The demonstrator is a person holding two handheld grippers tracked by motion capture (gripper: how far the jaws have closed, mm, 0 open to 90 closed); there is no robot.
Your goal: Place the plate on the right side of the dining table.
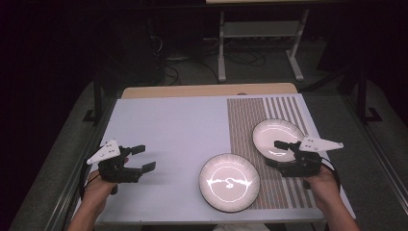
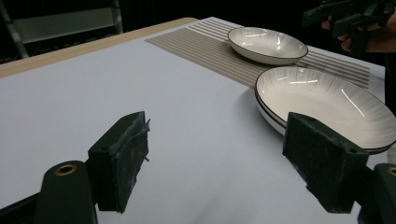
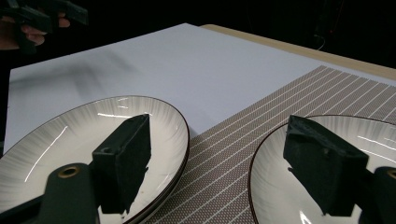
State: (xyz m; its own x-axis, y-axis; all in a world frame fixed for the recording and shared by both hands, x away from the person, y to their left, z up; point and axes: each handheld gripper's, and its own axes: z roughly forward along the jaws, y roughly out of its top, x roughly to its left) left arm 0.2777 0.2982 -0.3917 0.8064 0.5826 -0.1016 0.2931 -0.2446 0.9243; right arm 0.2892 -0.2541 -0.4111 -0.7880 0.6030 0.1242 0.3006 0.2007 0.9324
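You work at a table (image 1: 173, 120) with a white top and a wood strip along its far edge. A brown striped mat (image 1: 250, 120) covers its right part. The far plate (image 1: 276, 134) lies on the mat; the near plate (image 1: 229, 182) straddles the mat's left edge.

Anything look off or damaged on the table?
Mostly fine. The near plate straddles the edge of the striped mat, half on bare table, while the far plate sits fully on the mat. Both look empty, with no chips or spills visible.
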